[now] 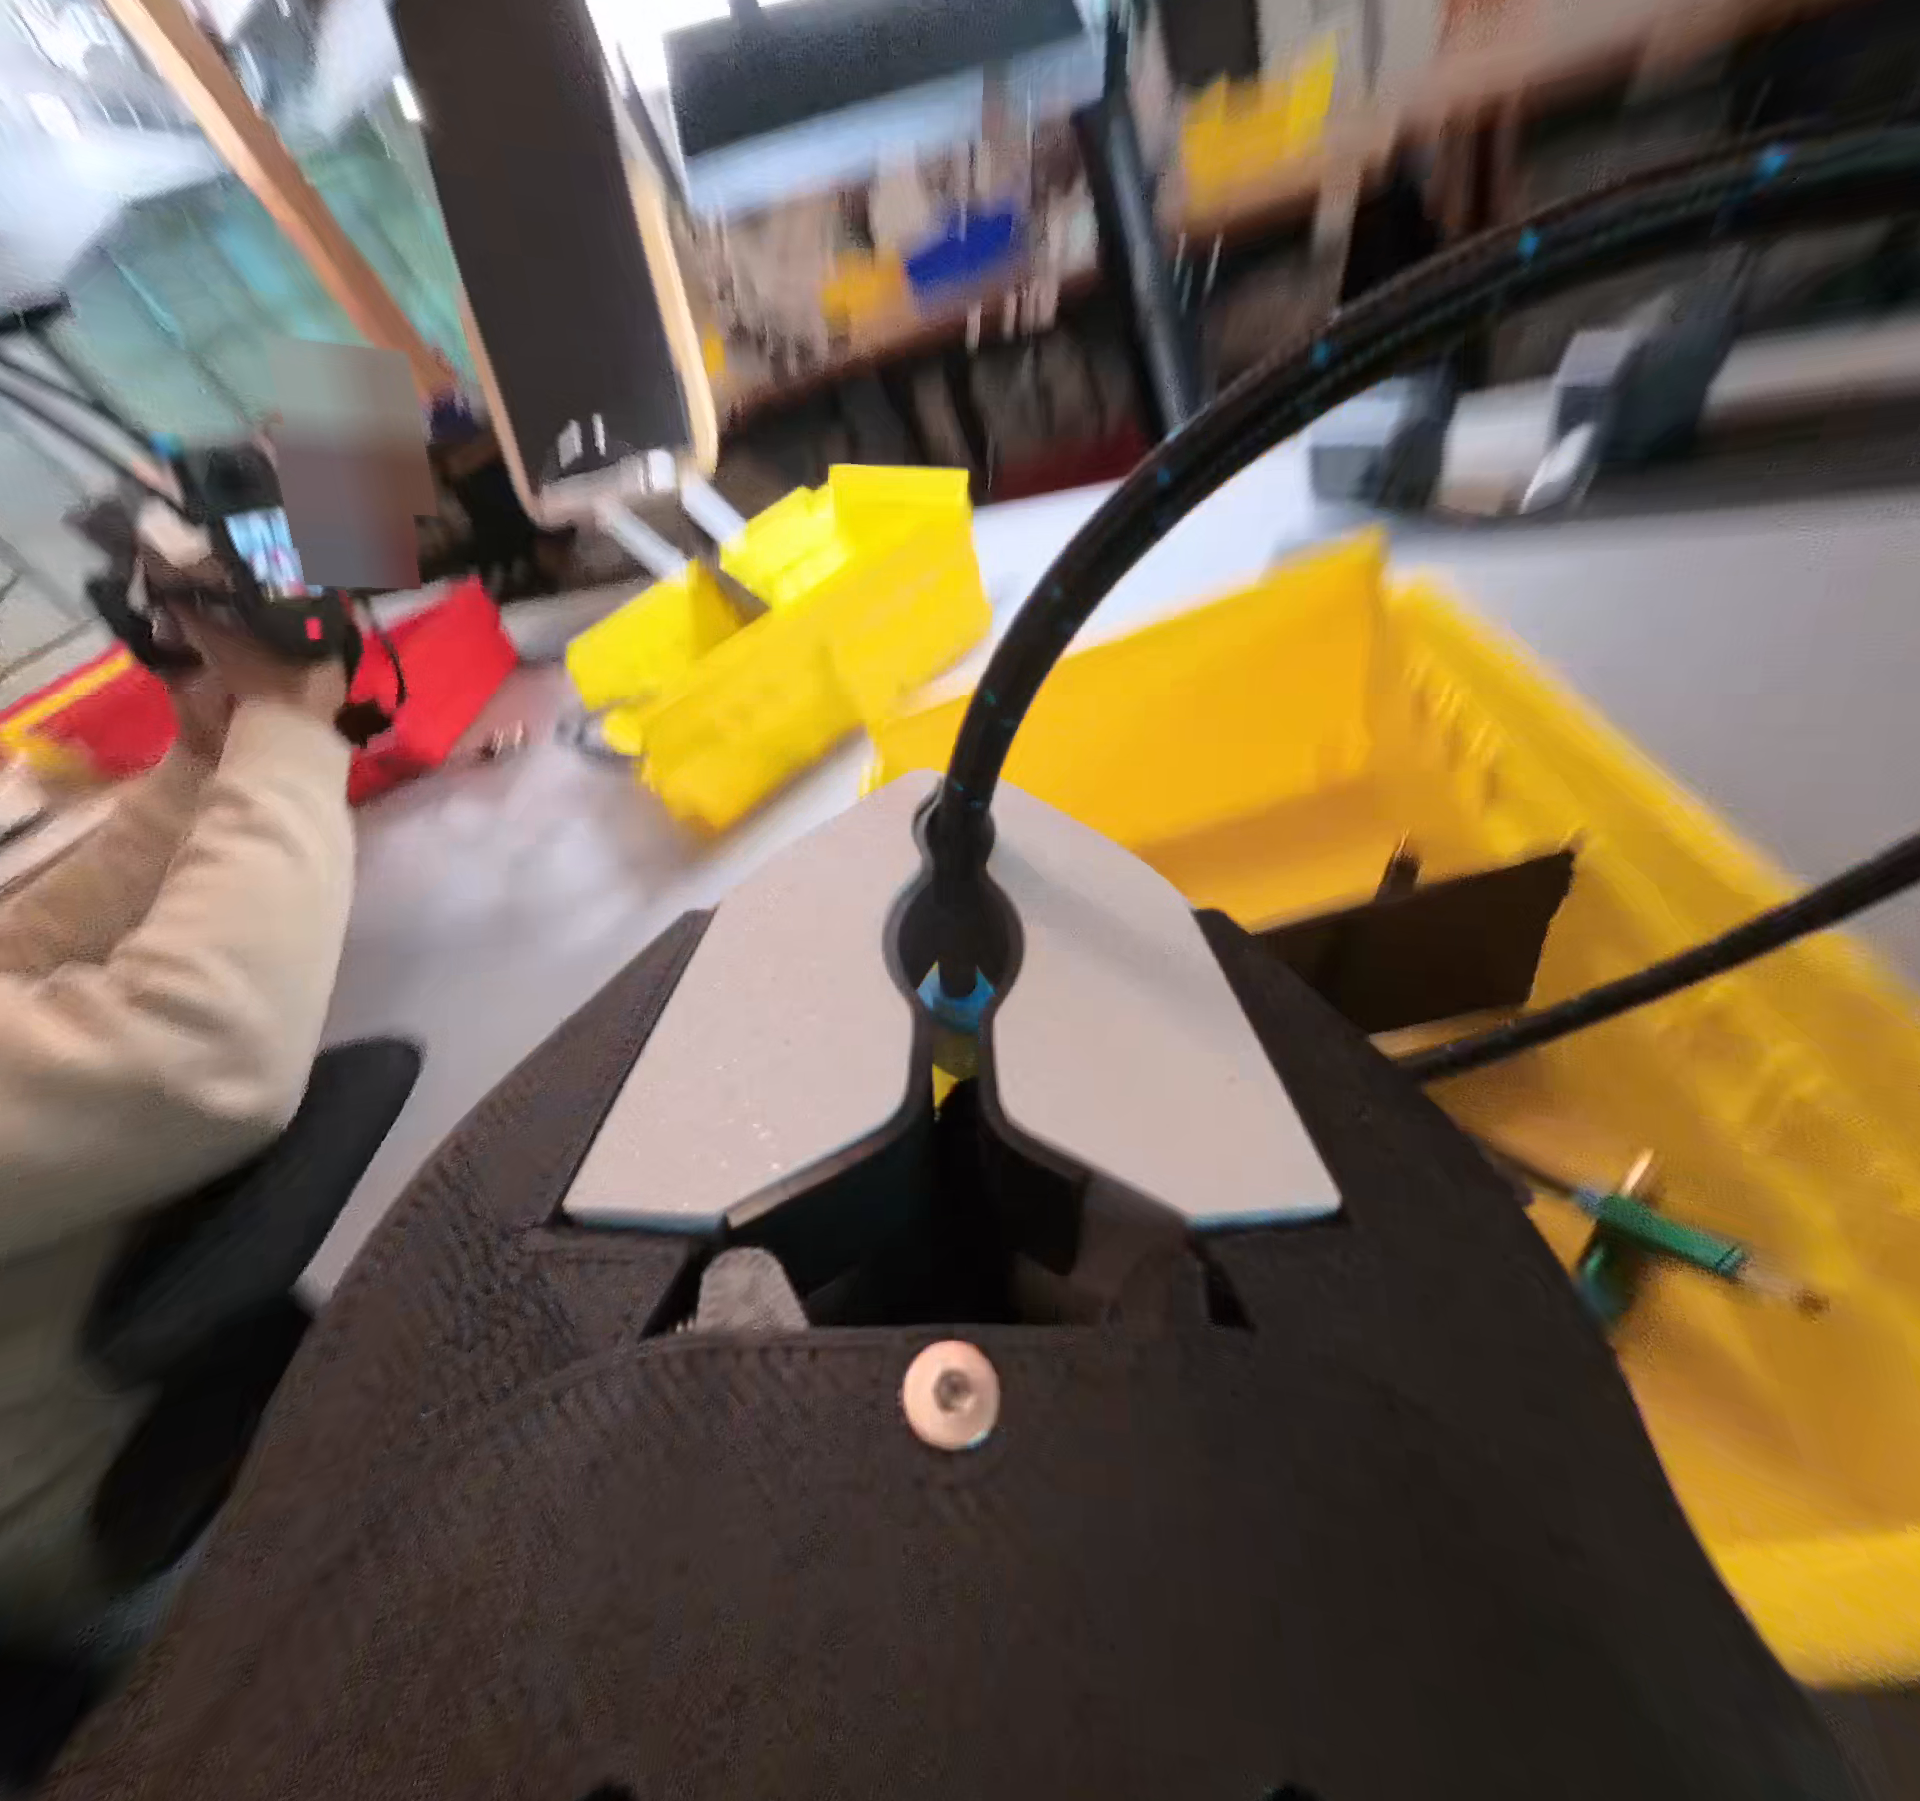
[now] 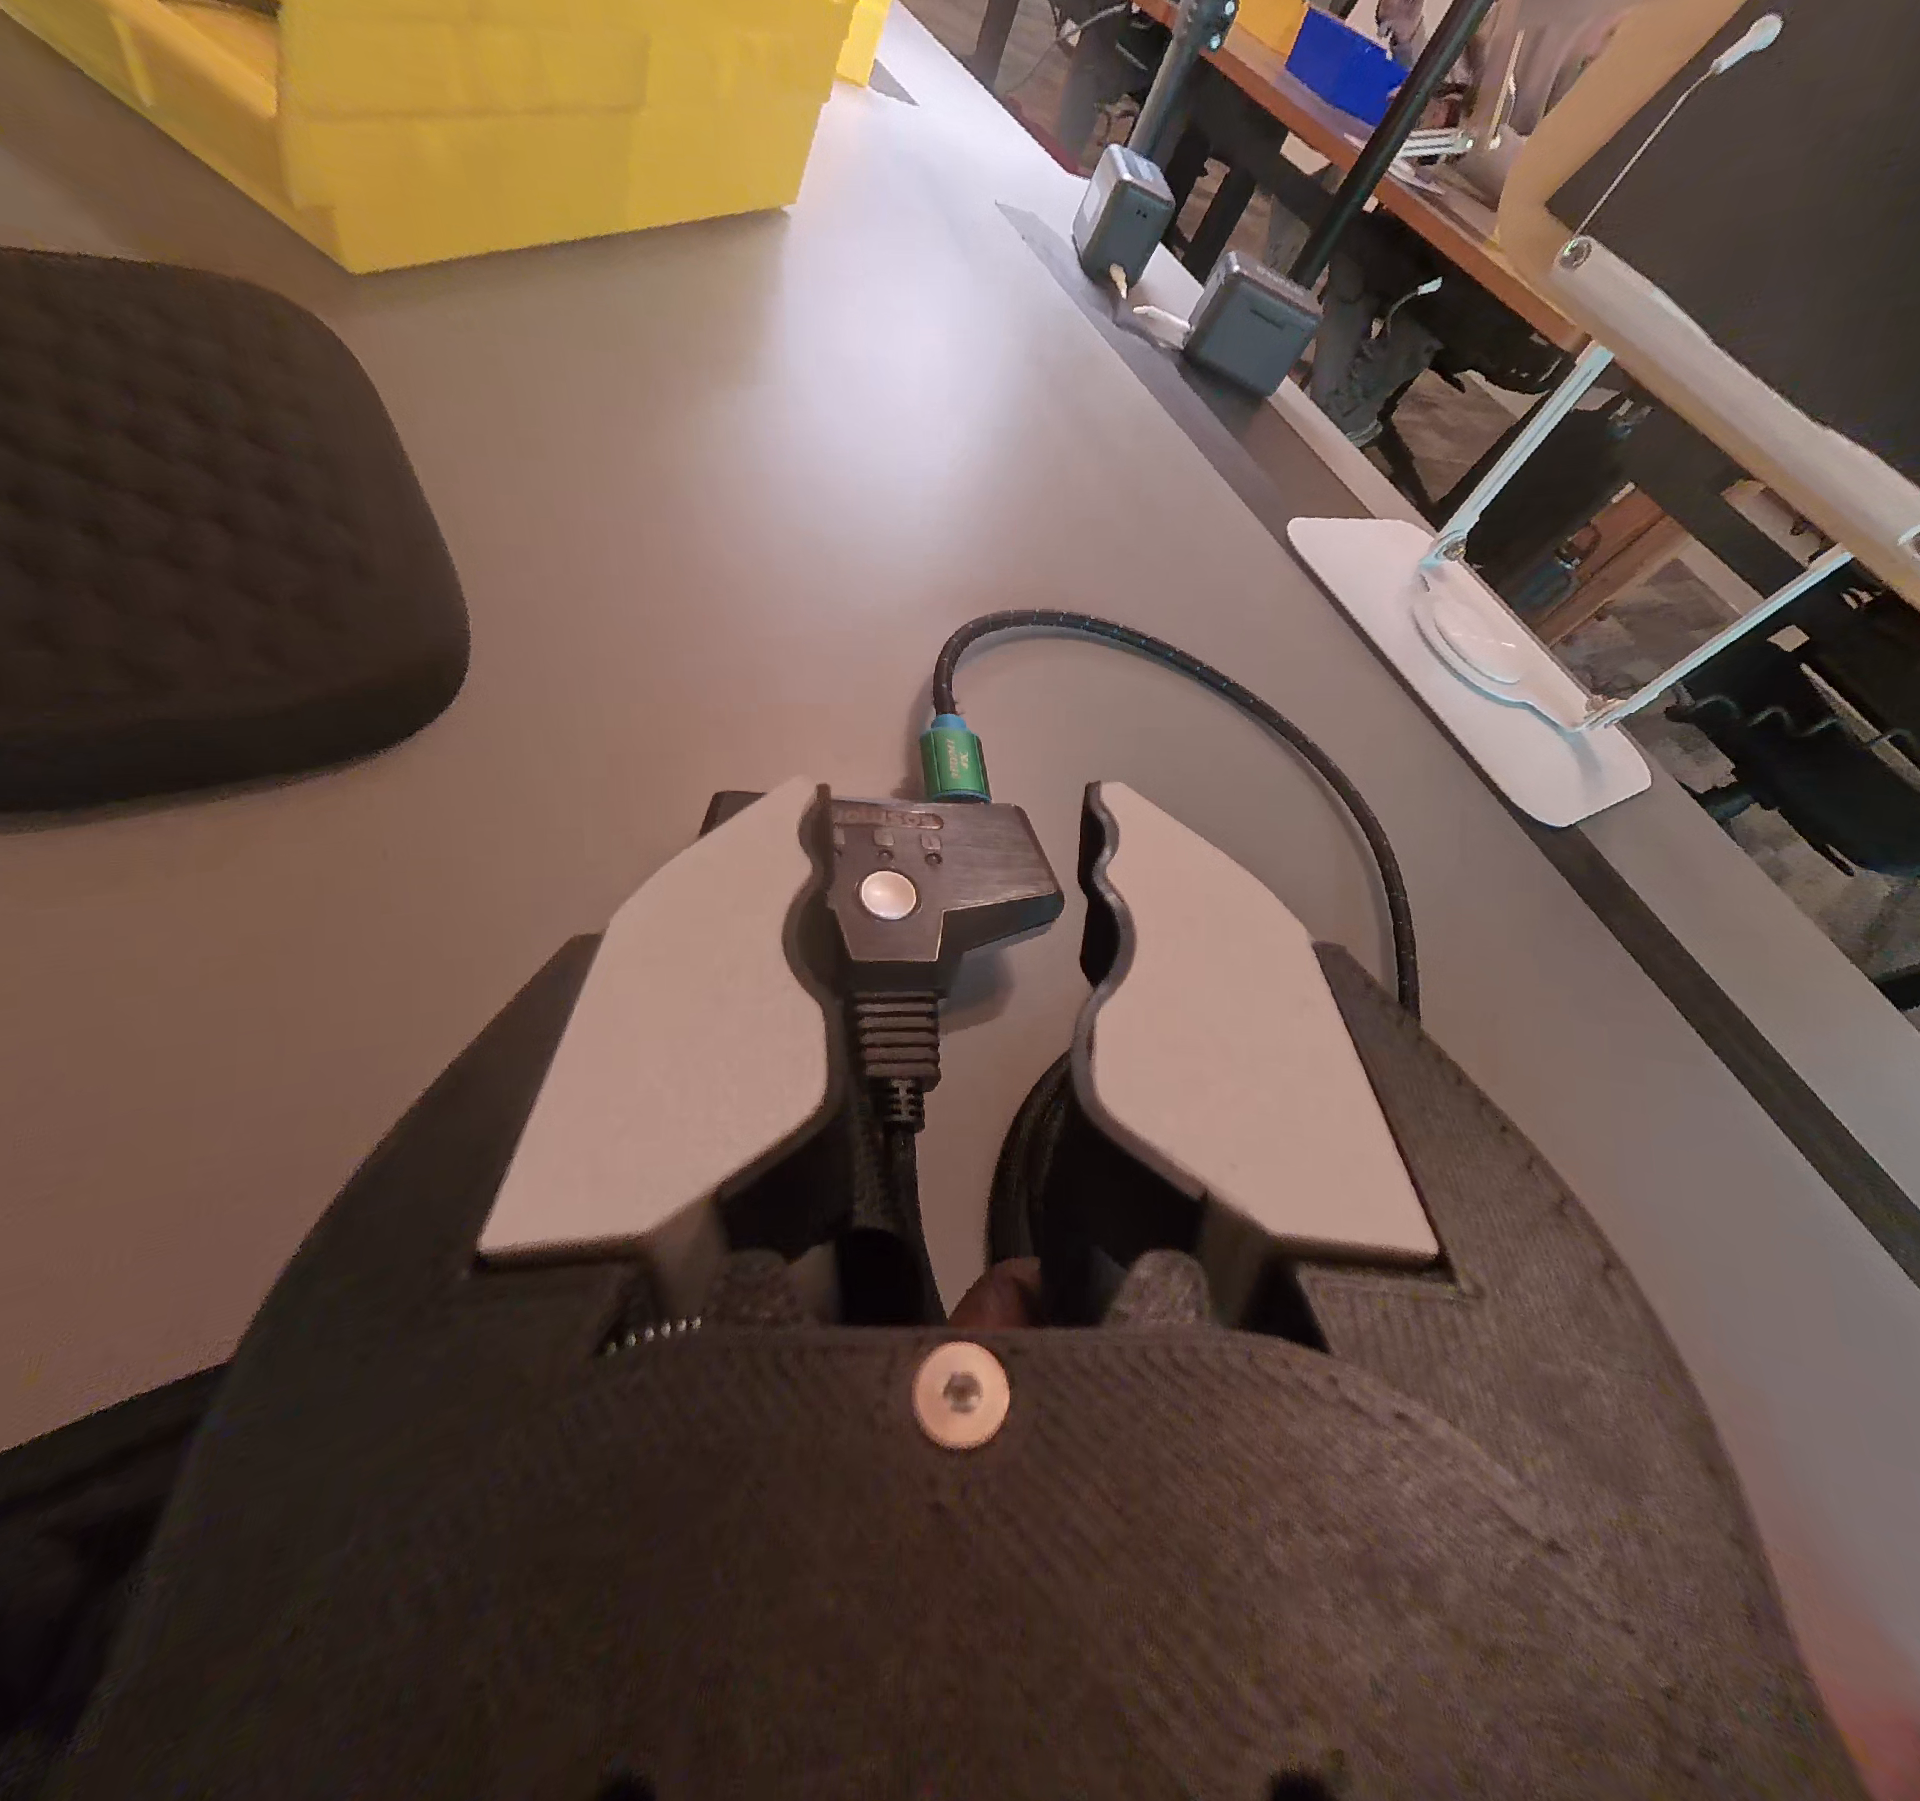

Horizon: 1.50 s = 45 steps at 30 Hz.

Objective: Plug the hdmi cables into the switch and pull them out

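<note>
A: Between the right gripper's (image 2: 945, 878) parted fingers, the switch (image 2: 930, 884) lies on the grey surface (image 2: 644, 525); only the left finger seems to touch it.

B: Just beyond the switch?

A: One green-ended hdmi cable (image 2: 954, 756) sits plugged into its far edge, looping right.

B: And the other?

A: The left gripper (image 1: 954, 904) is clamped on a second black cable (image 1: 1049, 598), lifted over the yellow bin (image 1: 1558, 712). Probably insertion is next: right closes to steady the switch, left aligns the plug.
</note>
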{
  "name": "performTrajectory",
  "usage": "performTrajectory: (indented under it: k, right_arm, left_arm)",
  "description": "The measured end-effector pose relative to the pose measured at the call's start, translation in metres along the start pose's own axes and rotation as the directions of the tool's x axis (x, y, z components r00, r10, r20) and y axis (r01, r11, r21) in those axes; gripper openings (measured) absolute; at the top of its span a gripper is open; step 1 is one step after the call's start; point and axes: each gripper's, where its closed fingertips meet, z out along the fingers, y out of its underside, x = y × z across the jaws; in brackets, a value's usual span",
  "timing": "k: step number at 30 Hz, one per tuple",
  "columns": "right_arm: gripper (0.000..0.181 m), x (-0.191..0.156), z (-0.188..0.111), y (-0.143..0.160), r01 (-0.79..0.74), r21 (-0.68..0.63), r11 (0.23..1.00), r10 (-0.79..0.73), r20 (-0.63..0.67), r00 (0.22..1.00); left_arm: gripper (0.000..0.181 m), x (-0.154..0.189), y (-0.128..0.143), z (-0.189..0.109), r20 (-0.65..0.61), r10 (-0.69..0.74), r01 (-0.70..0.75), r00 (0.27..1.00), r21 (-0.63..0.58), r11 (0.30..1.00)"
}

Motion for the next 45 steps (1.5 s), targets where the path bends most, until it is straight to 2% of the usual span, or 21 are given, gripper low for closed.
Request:
performTrajectory:
  k: [2, 3, 5, 7, 9, 12, 14, 16, 18, 20, 22, 23, 25, 27, 29, 32, 34, 37, 39, 42, 45]
  right_arm:
    - [0.045, 0.0, 0.0, -0.002, -0.001, 0.01, 1.0, 0.001, -0.002, 1.0]
    - [0.045, 0.0, 0.0, -0.003, 0.0, 0.013, 1.0, 0.0, -0.004, 1.0]
    - [0.045, -0.002, 0.0, -0.004, 0.006, 0.021, 1.0, -0.005, -0.003, 1.0]
    - [0.045, -0.003, 0.0, -0.007, 0.014, 0.037, 0.999, -0.014, -0.001, 1.0]
    - [0.044, -0.007, 0.0, -0.012, 0.024, 0.059, 0.998, -0.024, 0.006, 1.0]
    - [0.044, -0.014, 0.0, -0.027, 0.011, 0.128, 0.992, -0.015, 0.031, 0.999]
    - [0.044, -0.028, -0.004, -0.059, -0.059, 0.26, 0.964, 0.031, 0.108, 0.994]
    - [0.045, -0.041, -0.012, -0.098, -0.122, 0.398, 0.909, 0.053, 0.181, 0.982]
    - [0.053, -0.055, -0.019, -0.138, -0.178, 0.52, 0.835, 0.048, 0.254, 0.966]
    - [0.061, -0.069, -0.022, -0.167, -0.27, 0.584, 0.765, 0.052, 0.362, 0.931]
    - [0.068, -0.071, -0.016, -0.181, -0.397, 0.573, 0.717, 0.111, 0.469, 0.876]
    - [0.066, -0.068, -0.014, -0.183, -0.457, 0.566, 0.686, 0.137, 0.516, 0.845]
    - [0.059, -0.059, -0.017, -0.182, -0.572, 0.565, 0.595, 0.177, 0.602, 0.779]
    - [0.053, -0.051, -0.027, -0.179, -0.642, 0.571, 0.512, 0.193, 0.652, 0.734]
    - [0.047, -0.05, -0.034, -0.175, -0.652, 0.581, 0.487, 0.179, 0.664, 0.726]
    - [0.039, -0.054, -0.03, -0.169, -0.606, 0.571, 0.554, 0.17, 0.635, 0.754]
    - [0.015, -0.053, -0.031, -0.17, -0.574, 0.595, 0.563, 0.156, 0.606, 0.78]
    - [0.011, -0.058, -0.026, -0.161, -0.474, 0.57, 0.671, 0.114, 0.552, 0.826]
    - [0.011, -0.053, -0.028, -0.158, -0.378, 0.599, 0.706, 0.075, 0.468, 0.881]
    - [0.01, -0.049, -0.037, -0.158, -0.233, 0.659, 0.715, -0.025, 0.356, 0.934]
    - [0.01, -0.06, -0.034, -0.156, -0.068, 0.67, 0.739, -0.136, 0.248, 0.959]
  left_arm:
    - [0.0, 0.006, -0.032, -0.012, -0.094, -0.144, 0.16, 0.985, 0.198, 0.967]
    - [0.0, 0.011, -0.047, -0.02, -0.177, -0.215, 0.258, 0.96, 0.274, 0.926]
    - [0.0, 0.026, -0.074, -0.036, -0.398, -0.333, 0.478, 0.855, 0.354, 0.804]
    - [0.0, 0.044, -0.098, -0.055, -0.635, -0.376, 0.676, 0.675, 0.328, 0.66]
    - [0.0, 0.061, -0.116, -0.072, -0.791, -0.369, 0.805, 0.488, 0.244, 0.541]
    - [0.0, 0.086, -0.139, -0.097, -0.91, -0.284, 0.892, 0.301, 0.163, 0.423]
    - [0.0, 0.1, -0.151, -0.115, -0.956, -0.233, 0.936, 0.18, 0.094, 0.338]
    - [0.0, 0.122, -0.159, -0.127, -0.976, -0.204, 0.95, 0.079, 0.012, 0.313]
    - [0.0, 0.151, -0.166, -0.146, -0.991, -0.135, 0.941, -0.007, -0.052, 0.334]
    - [0.0, 0.175, -0.17, -0.167, -0.994, -0.046, 0.932, -0.095, -0.105, 0.346]
    - [0.0, 0.189, -0.172, -0.19, -0.979, 0.054, 0.93, -0.197, -0.169, 0.326]
    - [0.0, 0.195, -0.172, -0.196, -0.967, 0.078, 0.923, -0.243, -0.206, 0.325]
    - [0.0, 0.213, -0.17, -0.201, -0.951, 0.078, 0.894, -0.3, -0.252, 0.369]
    - [0.0, 0.231, -0.166, -0.207, -0.946, 0.094, 0.87, -0.31, -0.242, 0.43]
    - [0.0, 0.243, -0.163, -0.211, -0.946, 0.11, 0.857, -0.307, -0.224, 0.464]
    - [0.0, 0.258, -0.16, -0.217, -0.941, 0.124, 0.833, -0.314, -0.21, 0.512]
    - [0.0, 0.27, -0.156, -0.22, -0.946, 0.131, 0.804, -0.297, -0.174, 0.568]
    - [0.0, 0.28, -0.152, -0.217, -0.963, 0.122, 0.77, -0.24, -0.112, 0.628]
    - [0.004, 0.288, -0.147, -0.209, -0.978, 0.115, 0.72, -0.171, -0.045, 0.692]
    - [0.037, 0.297, -0.133, -0.193, -0.99, 0.136, 0.603, -0.044, 0.082, 0.793]
    - [0.064, 0.292, -0.124, -0.183, -0.981, 0.189, 0.532, 0.048, 0.185, 0.826]
